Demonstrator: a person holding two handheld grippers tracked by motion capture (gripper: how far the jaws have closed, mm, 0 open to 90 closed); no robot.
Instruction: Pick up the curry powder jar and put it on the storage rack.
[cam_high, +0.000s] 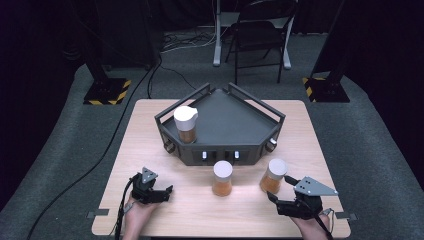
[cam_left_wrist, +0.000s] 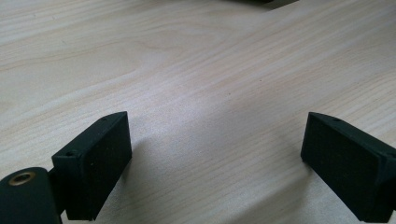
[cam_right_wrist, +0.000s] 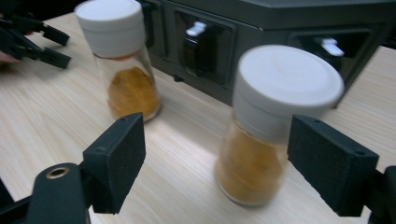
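Three spice jars with white lids hold orange powder. One jar (cam_high: 185, 124) stands inside the dark angular rack (cam_high: 235, 117) at its left side. A second jar (cam_high: 222, 178) (cam_right_wrist: 123, 60) stands on the table in front of the rack. The third jar (cam_high: 274, 176) (cam_right_wrist: 275, 126) is at the right, blurred and leaning slightly. My right gripper (cam_high: 279, 188) (cam_right_wrist: 215, 158) is open just in front of it: the jar is close to the right jaw, with a wide gap to the left jaw. My left gripper (cam_high: 165, 192) (cam_left_wrist: 217, 154) rests open over bare wood.
The light wooden table (cam_high: 150, 150) has free room at left and along the front edge. The rack's front panel (cam_right_wrist: 261, 28) carries small white latches. Beyond the table are a folding chair (cam_high: 260, 35), stand bases and cables on grey floor.
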